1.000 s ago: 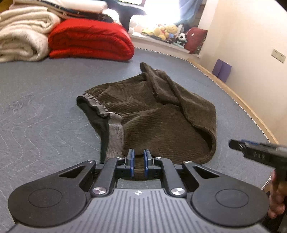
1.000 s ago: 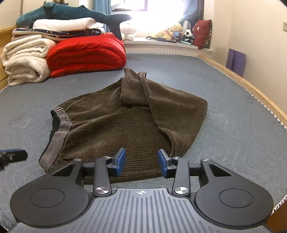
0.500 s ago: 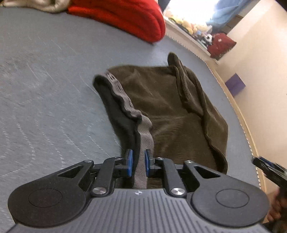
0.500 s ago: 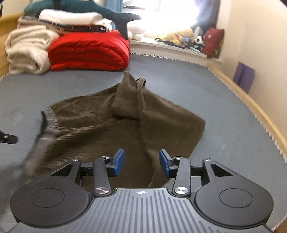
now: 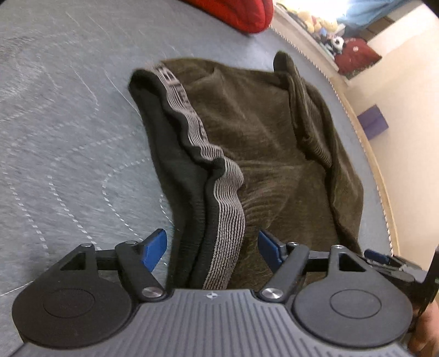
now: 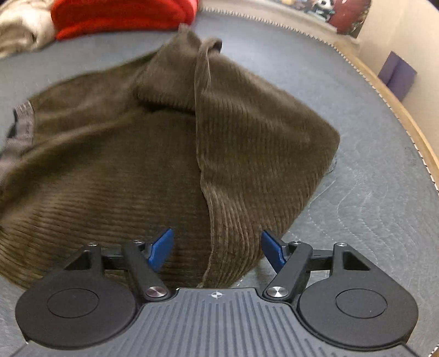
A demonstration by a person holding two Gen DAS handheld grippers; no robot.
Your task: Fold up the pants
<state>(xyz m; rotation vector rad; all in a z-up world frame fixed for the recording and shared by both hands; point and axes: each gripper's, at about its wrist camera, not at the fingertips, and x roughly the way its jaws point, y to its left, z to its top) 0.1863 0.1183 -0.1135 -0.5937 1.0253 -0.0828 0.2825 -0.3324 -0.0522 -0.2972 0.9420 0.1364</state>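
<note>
Dark brown corduroy pants [image 5: 260, 142] lie bunched on the grey quilted surface [image 5: 55, 123]. Their grey striped waistband [image 5: 227, 208] runs toward my left gripper [image 5: 212, 247], which is open with the waistband lying between its blue pads. In the right wrist view the pants [image 6: 137, 164] show a folded leg edge [image 6: 219, 219] running between the blue pads of my right gripper [image 6: 218, 248], which is open just above the fabric's near edge. The right gripper also shows at the lower right of the left wrist view [image 5: 395, 266].
A red folded blanket [image 6: 123, 13] and cream blankets [image 6: 19, 33] lie at the far side. A wooden edge [image 6: 397, 104] borders the surface on the right, with a wall and a purple box [image 6: 397, 74] beyond. Plush toys [image 5: 343, 44] sit by the window.
My left gripper has opened from shut and now straddles the waistband. Both grippers have moved closer and lower over the pants. The right gripper has opened wider.
</note>
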